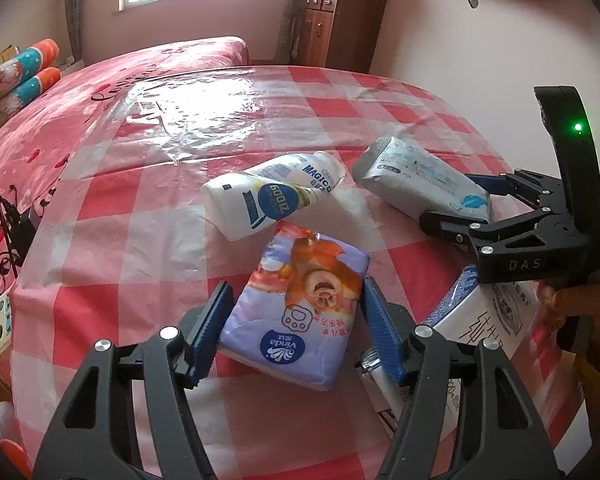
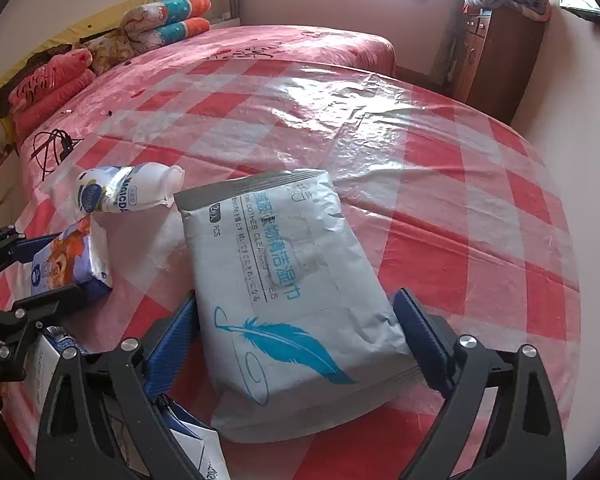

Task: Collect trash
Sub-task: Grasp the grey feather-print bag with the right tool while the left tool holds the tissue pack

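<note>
A purple Vinda tissue pack (image 1: 300, 312) lies on the checked plastic cloth, between the blue pads of my left gripper (image 1: 296, 328), which is open around it with small gaps each side. A grey wet-wipes pack with a blue feather (image 2: 292, 300) lies between the pads of my right gripper (image 2: 300, 348), also open around it. The wipes pack (image 1: 420, 180) and right gripper (image 1: 476, 204) show at the right in the left wrist view. A crushed white bottle (image 1: 272, 196) lies behind the tissue pack; it also shows in the right wrist view (image 2: 128, 192).
A white carton (image 1: 484, 316) and a tube (image 1: 384, 388) lie at the near right. The red-and-white cloth (image 2: 440, 184) covers a bed with pillows (image 2: 164, 20) at the far left. A wooden cabinet (image 2: 496, 56) stands at the back. A power strip (image 1: 2, 316) lies at the left edge.
</note>
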A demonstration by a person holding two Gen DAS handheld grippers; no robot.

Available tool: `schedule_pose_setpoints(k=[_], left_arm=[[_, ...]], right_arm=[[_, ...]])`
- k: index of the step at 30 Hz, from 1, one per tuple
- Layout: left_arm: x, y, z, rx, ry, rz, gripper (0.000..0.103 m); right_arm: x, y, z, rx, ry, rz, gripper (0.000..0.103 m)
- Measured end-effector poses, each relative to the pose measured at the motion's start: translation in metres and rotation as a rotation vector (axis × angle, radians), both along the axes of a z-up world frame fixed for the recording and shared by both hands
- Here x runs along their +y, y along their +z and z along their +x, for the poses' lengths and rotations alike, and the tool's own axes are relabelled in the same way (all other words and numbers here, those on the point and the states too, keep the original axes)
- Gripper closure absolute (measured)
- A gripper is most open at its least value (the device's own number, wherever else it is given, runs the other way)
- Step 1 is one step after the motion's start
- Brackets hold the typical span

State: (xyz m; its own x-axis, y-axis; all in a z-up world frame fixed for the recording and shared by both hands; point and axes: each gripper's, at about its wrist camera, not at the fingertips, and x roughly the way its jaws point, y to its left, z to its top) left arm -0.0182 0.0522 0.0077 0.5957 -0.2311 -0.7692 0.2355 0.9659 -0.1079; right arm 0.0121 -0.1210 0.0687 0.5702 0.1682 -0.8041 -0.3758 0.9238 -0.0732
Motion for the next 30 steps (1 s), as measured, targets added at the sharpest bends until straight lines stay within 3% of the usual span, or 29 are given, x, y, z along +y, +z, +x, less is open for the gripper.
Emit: schedule_pose_setpoints(k=[9, 30], left_arm=[[0.004, 0.003, -0.006, -0.004, 0.014, -0.004, 0.040], [0.041, 0.030, -0.041, -0.065, 0.069, -0.080, 0.041]], right_arm=[[0.001, 0.006, -0.013, -0.045, -0.009, 0.026, 0.022], [-0.002, 0.042, -0.048, -0.166, -0.069, 0.105, 0.023]])
